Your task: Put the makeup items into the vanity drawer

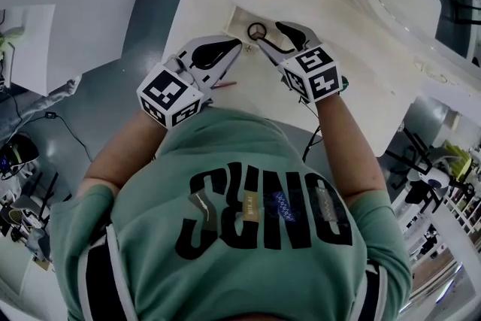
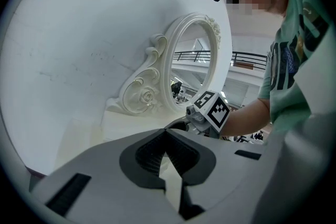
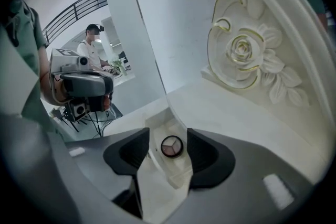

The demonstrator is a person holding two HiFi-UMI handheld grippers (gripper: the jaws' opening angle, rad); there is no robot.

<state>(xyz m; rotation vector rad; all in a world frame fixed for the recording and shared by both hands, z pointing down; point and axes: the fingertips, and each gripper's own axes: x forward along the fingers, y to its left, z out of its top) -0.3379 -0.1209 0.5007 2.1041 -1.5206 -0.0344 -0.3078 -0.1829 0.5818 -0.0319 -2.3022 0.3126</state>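
A round eyeshadow compact (image 3: 171, 146) with three shades lies in the open cream vanity drawer (image 3: 180, 171). My right gripper (image 3: 168, 135) hangs just above it, open, its black pads (image 3: 207, 152) on either side of the compact and clear of it. In the head view the compact (image 1: 257, 31) shows as a dark ring in the drawer (image 1: 239, 17), with the right gripper (image 1: 270, 39) over it. My left gripper (image 1: 237, 49) is beside the drawer's left end. It is shut with nothing between its tips (image 2: 167, 135).
A thin red pencil (image 1: 224, 84) lies on the vanity top under the left gripper. The carved oval mirror (image 2: 191, 60) rises behind the top, with a rose relief (image 3: 241, 50). The vanity top (image 1: 353, 64) runs right. Another person (image 3: 93, 47) stands in the background.
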